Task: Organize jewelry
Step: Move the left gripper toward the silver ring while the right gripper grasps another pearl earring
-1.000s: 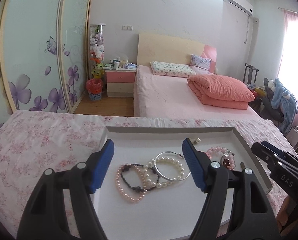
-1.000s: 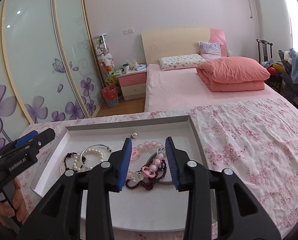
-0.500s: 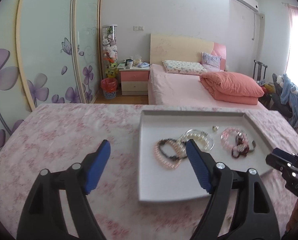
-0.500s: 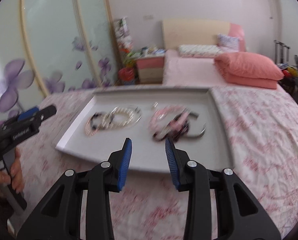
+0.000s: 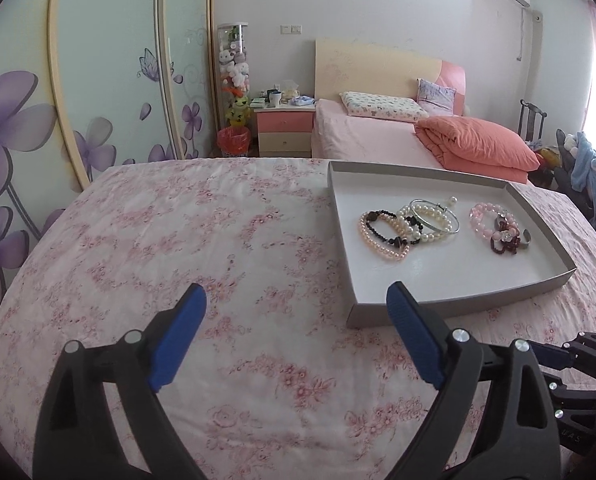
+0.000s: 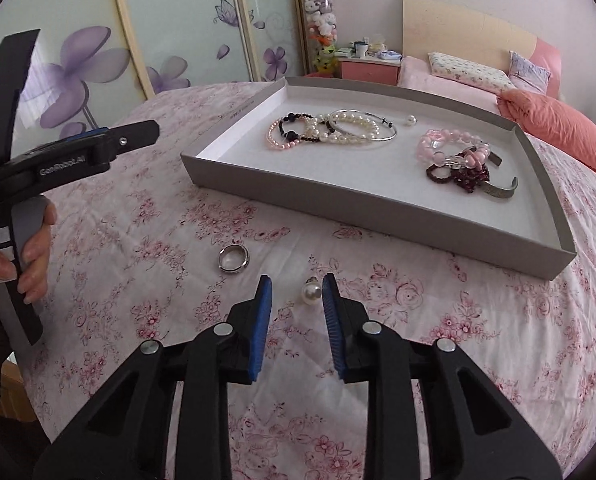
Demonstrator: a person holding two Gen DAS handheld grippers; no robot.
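Tray point(image 6: 378, 216), grey, shallow: sits on the flowered tablecloth point(image 5: 178, 240) towards the table's far right side. Holds two clusters of bracelets point(image 6: 330, 130), pearl and pink at its left, pink and dark red point(image 6: 458, 160) at its right.
Ring point(image 6: 234, 259), silver: on the cloth, before the tray's near edge.
Pearl earring point(image 6: 311, 291): on the cloth, between the right gripper point(image 6: 297, 300) jaws, which stand apart, untouching.
Left gripper point(image 5: 294, 312): jaws wide apart, holding nothing, over bare cloth.
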